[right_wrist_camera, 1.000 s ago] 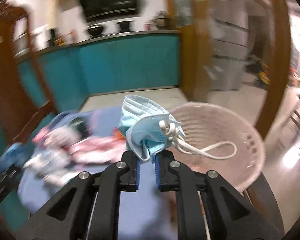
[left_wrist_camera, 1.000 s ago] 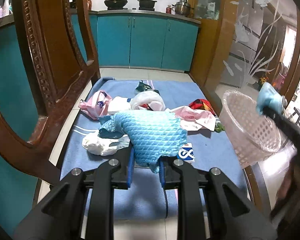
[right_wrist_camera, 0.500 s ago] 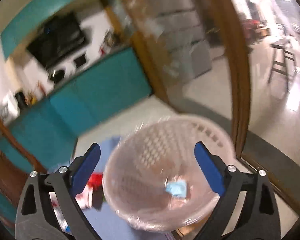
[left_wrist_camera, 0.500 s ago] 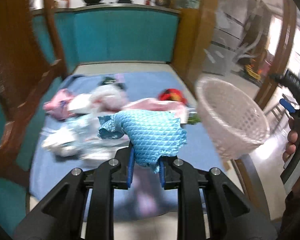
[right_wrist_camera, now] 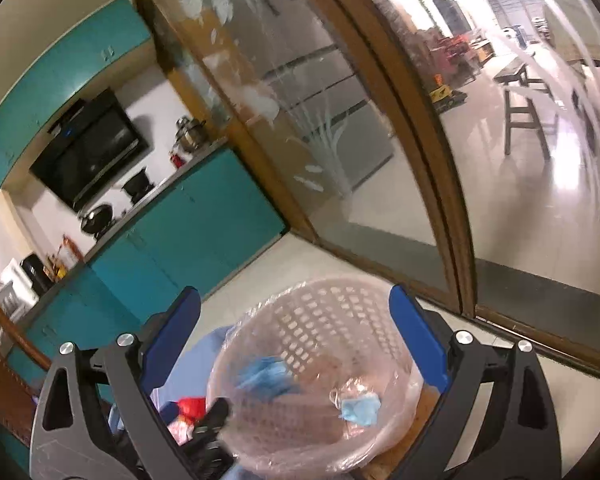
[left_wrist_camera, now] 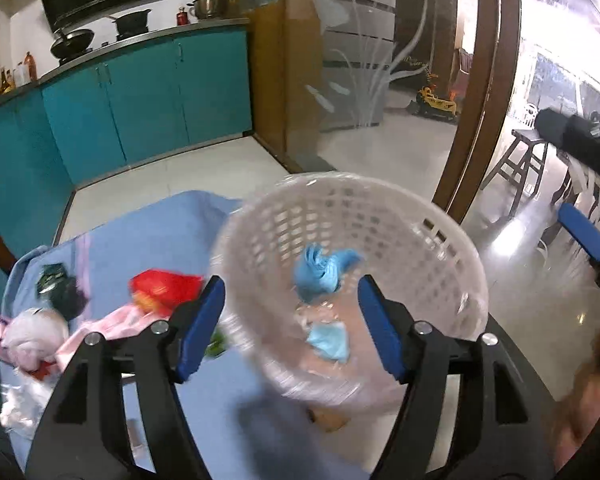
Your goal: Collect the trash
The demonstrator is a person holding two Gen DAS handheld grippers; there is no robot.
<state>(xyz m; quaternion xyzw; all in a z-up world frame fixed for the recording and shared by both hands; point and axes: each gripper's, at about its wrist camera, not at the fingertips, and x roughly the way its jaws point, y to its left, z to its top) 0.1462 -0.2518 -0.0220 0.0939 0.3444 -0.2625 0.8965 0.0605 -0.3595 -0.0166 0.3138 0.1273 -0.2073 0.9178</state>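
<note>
- The left tongs point(left_wrist_camera: 290, 320) are opening, their blue pads spread to either side of the white basket point(left_wrist_camera: 452, 248); nothing is between the pads.
- A crumpled blue net point(left_wrist_camera: 322, 270) is inside the basket, just ahead of the left tongs and free of them; whether it has settled I cannot tell.
- A pale blue face mask point(left_wrist_camera: 329, 340) lies low in the basket, nearer the left tongs' right pad.
- The right tongs point(right_wrist_camera: 296, 338) stand wide open and empty, with the basket framed between their pads.
- To the left of the left tongs, on the blue cloth point(left_wrist_camera: 152, 240) over the counter, remain a red wrapper point(left_wrist_camera: 164, 286), a pink bag point(left_wrist_camera: 108, 328) and a dark packet point(left_wrist_camera: 58, 286).
- In the left wrist view, the right tongs' blue pad shows at the far right edge.
</note>
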